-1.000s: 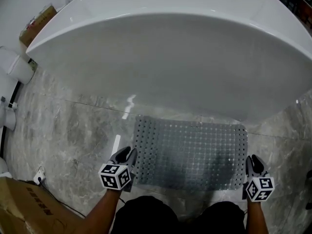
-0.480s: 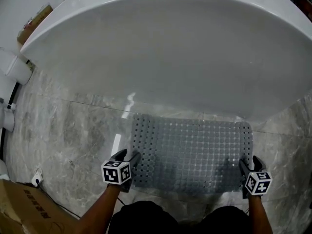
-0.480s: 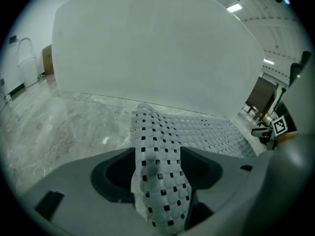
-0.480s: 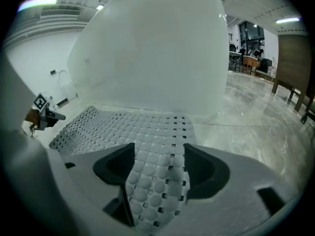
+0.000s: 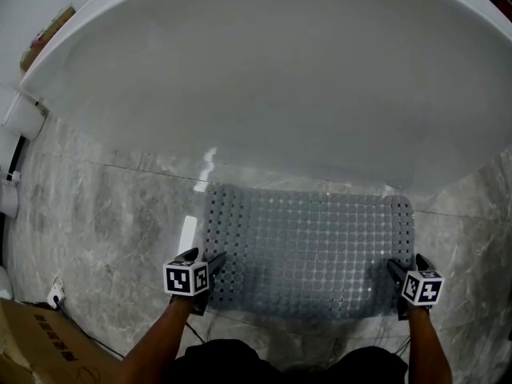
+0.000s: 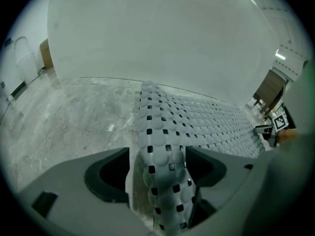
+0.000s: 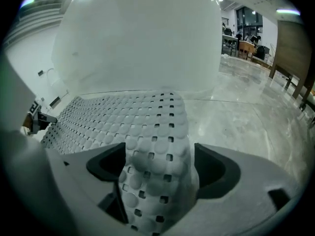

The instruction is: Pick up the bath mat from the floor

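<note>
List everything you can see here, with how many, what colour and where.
Smooth oval bathtub: one, white, fills the upper head view.
Perforated rubber bath mat: one, grey, on the floor before the tub.
Veined marble floor: one, grey, under everything.
Large cardboard box: one, brown, lower left corner.
Forearms: two, bottom edge.
Left tool: one, grey with a marker cube, at the mat's near left corner; jaws just opened, mat edge between them, unclamped.
Right tool: one, same, at the near right corner; jaws just opened, mat edge between them, unclamped.
</note>
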